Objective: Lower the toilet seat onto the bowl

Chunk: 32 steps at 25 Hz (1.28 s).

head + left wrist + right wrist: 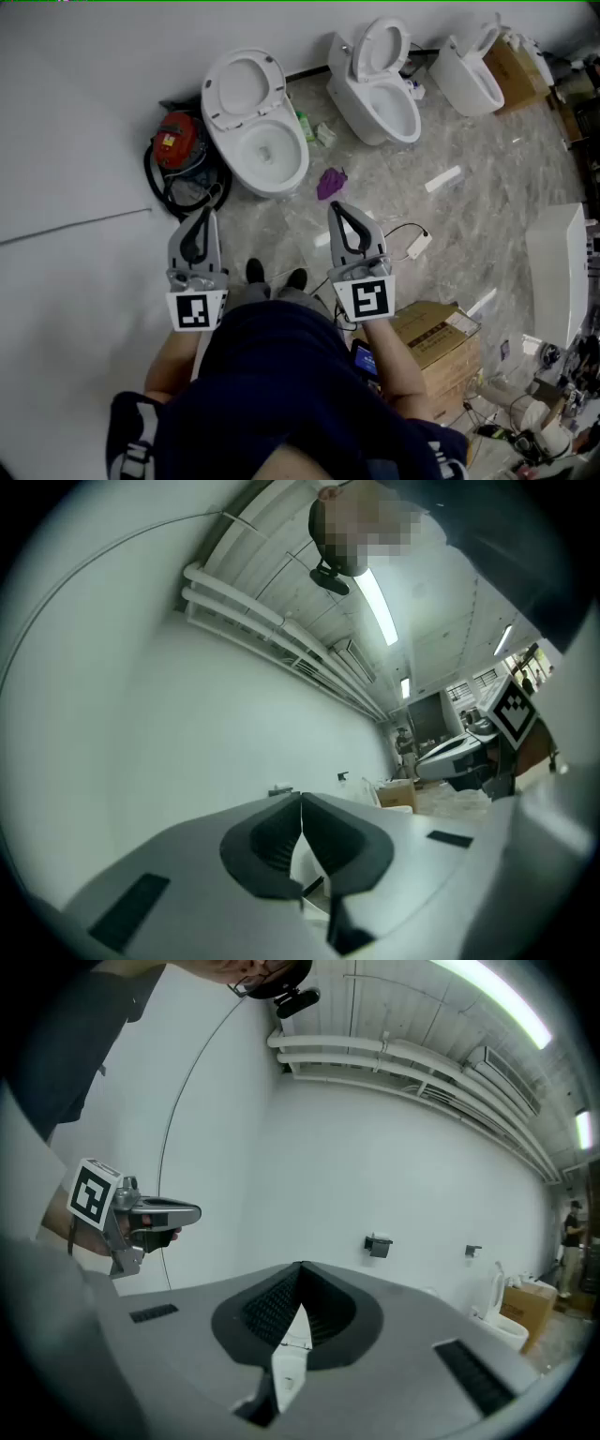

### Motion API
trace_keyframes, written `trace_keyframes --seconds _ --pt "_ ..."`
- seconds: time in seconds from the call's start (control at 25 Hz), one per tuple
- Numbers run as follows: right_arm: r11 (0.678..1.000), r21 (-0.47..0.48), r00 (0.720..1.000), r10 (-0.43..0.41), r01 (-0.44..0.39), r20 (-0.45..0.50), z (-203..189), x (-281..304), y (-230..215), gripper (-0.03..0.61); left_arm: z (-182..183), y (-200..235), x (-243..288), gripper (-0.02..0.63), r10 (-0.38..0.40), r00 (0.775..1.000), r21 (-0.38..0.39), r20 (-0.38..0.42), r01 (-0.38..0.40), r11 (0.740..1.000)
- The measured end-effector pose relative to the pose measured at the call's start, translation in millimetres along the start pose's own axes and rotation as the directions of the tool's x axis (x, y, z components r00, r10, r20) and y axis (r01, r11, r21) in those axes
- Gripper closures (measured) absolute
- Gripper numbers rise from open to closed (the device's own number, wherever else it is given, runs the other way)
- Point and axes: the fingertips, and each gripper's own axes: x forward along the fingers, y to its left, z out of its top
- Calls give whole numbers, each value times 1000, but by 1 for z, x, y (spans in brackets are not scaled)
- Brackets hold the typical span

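A white toilet (267, 150) stands against the wall ahead of me, its seat (241, 86) raised upright and the bowl uncovered. My left gripper (201, 217) is held level, short of the bowl and to its lower left, shut with nothing in it. Just right of the bowl my right gripper (339, 210) is also shut and empty. In the left gripper view the jaws (301, 803) meet at their tips, and a sliver of white toilet (306, 860) shows through the gap behind them. The right gripper (302, 1271) likewise has its tips together, and the left gripper (141, 1218) shows beside it.
Two more toilets (380, 84) (469, 75) stand further right along the wall. A red machine (176, 141) with a black hose sits left of the near toilet. A purple cloth (330, 182), a white adapter (417, 246) and a cardboard box (441, 342) lie on the floor.
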Motion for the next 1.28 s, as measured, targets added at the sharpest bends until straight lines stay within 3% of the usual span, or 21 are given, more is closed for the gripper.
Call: trace_keyframes --seconds 0.56,0.76,1.24,1.28 --pt "1000 -10 1000 16 -17 -12 -10 -1 -3 560 -5 -7 4 588 0 1000 6 -11 0 1000" --pt "999 29 999 19 -18 -26 -22 1 -5 558 -10 -9 6 588 -1 1000 11 -19 1 1000" --pt "997 5 997 71 -71 24 -26 -5 -25 555 -11 -37 13 588 31 999 36 -30 -30 999" --pt "996 7 996 87 -87 26 -26 -6 -26 531 -10 -40 14 588 36 999 33 -31 -35 999"
